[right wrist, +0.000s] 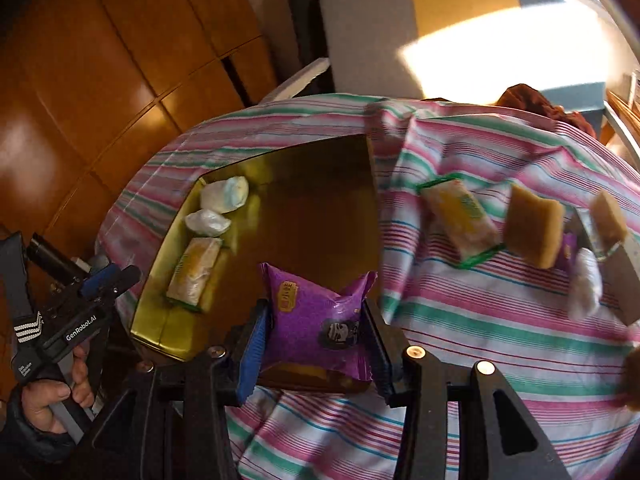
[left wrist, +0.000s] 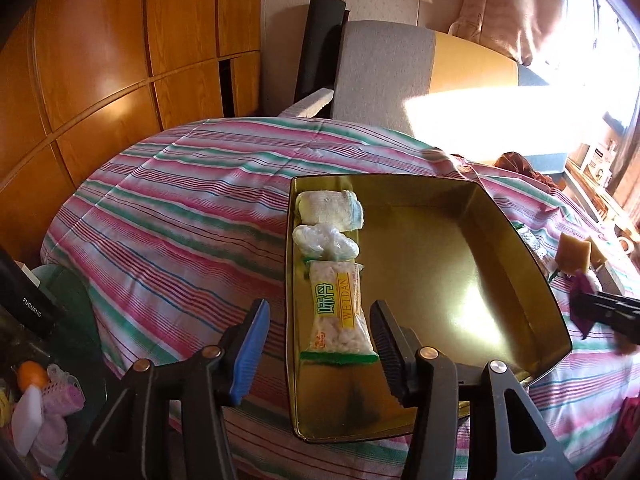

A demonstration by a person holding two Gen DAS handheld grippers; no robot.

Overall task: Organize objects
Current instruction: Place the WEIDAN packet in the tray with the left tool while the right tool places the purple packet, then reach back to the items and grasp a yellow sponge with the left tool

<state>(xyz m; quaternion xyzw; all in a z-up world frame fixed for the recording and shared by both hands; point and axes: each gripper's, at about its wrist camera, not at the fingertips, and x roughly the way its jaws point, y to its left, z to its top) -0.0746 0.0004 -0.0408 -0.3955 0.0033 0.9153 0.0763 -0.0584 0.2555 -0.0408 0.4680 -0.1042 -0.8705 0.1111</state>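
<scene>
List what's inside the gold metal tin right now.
Along one wall of the gold metal tin lie three packets in a row: a green-edged clear snack bag, a crumpled clear plastic bundle and a pale wrapped roll. The rest is bare; nothing shows beneath them.

The brown spongy blocks [right wrist: 532, 226] on the striped cloth's right side are motion-blurred. A brown lump [right wrist: 632, 380] is cut off by the right edge. The purple foil packet [right wrist: 316, 320] hides the gold metal tray's [right wrist: 168, 280] near rim.

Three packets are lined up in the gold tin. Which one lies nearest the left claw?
The green-edged Weidan packet, with yellow lettering. It ends the row right between the open left claw fingers; the clear plastic bundle and white roll lie beyond it.
</scene>
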